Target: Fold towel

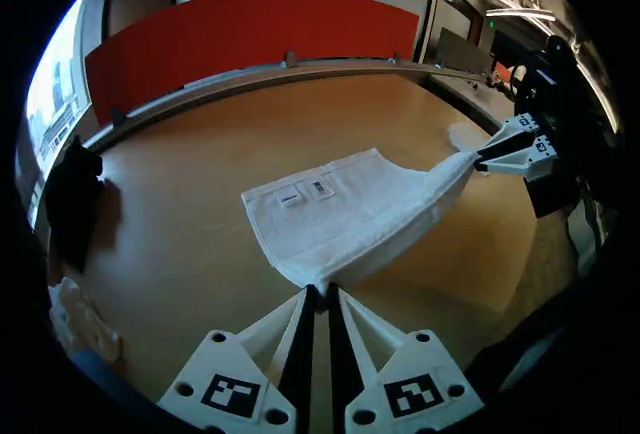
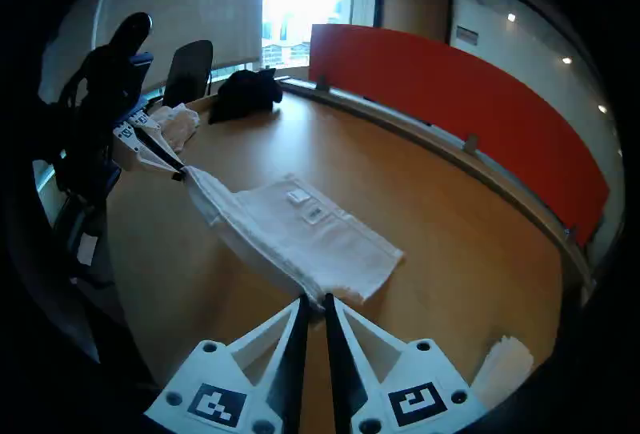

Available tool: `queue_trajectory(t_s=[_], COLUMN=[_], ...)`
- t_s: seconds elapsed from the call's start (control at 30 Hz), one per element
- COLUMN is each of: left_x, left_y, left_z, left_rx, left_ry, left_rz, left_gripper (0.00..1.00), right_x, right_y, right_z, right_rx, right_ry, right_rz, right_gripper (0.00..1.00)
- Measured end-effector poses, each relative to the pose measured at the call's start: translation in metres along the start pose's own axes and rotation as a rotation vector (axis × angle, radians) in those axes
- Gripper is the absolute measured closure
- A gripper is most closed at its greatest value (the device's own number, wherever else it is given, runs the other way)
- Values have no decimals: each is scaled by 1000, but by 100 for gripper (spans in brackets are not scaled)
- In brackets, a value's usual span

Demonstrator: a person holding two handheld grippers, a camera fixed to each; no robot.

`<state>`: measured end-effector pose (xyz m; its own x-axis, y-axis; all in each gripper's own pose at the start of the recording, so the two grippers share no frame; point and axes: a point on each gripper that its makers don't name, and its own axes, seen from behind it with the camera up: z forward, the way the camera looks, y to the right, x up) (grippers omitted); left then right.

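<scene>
soft towel held by two corners, one edge lifted

the white towel (image 1: 344, 210) lies on the wooden table (image 1: 200, 194), straight ahead of both pairs of jaws. the left gripper (image 1: 320, 294) has its jaws closed on one corner, with the cloth pinched right at the fingertips. the right gripper (image 2: 314, 304) is closed in the same way on the neighbouring corner. the edge between the two corners is raised and hangs in a loose curve, while the far part of the towel rests flat on the table.

i judge the towel to be light, soft and without stiffness: it sags between the grips and will follow the jaws wherever they go. it is not fragile, and its rough surface should not slip easily. the corners are the good place to hold. both should travel together at one height, otherwise the edge may twist or wrinkle.

the left gripper view shows a red panel (image 1: 256, 34) far beyond the jaws and a dark bundle (image 1: 72, 186) far to the left of them. the right gripper view adds a window (image 2: 304, 2), a chair (image 2: 192, 66) and a flat white stack (image 2: 504, 362) just to the right of the jaws. two small labels (image 2: 306, 203) sit on the flat part, ahead of the jaws.
</scene>
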<state>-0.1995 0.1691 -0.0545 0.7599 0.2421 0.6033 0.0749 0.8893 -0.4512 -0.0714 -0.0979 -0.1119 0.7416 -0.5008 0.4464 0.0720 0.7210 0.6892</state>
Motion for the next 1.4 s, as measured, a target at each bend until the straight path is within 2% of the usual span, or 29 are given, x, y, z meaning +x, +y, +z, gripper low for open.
queue_trajectory(t_s=[0.37,0.77,1.1,1.4], left_x=[-2,1,2,12], left_y=[9,10,9,0], left_z=[-13,-23,-18,-1], left_rx=[-13,-19,-16,-13], left_ry=[-9,-11,-20,-26], left_rz=[-20,-24,-12,-10], left_gripper=[89,88,89,89], right_x=[5,8,7,2], right_y=[-4,-10,-8,5], right_z=[-14,-22,-16,-1], right_rx=[2,17,15,8], right_ry=[1,4,-4,-26], right_rz=[-1,-4,-7,1], right_gripper=[85,85,85,85])
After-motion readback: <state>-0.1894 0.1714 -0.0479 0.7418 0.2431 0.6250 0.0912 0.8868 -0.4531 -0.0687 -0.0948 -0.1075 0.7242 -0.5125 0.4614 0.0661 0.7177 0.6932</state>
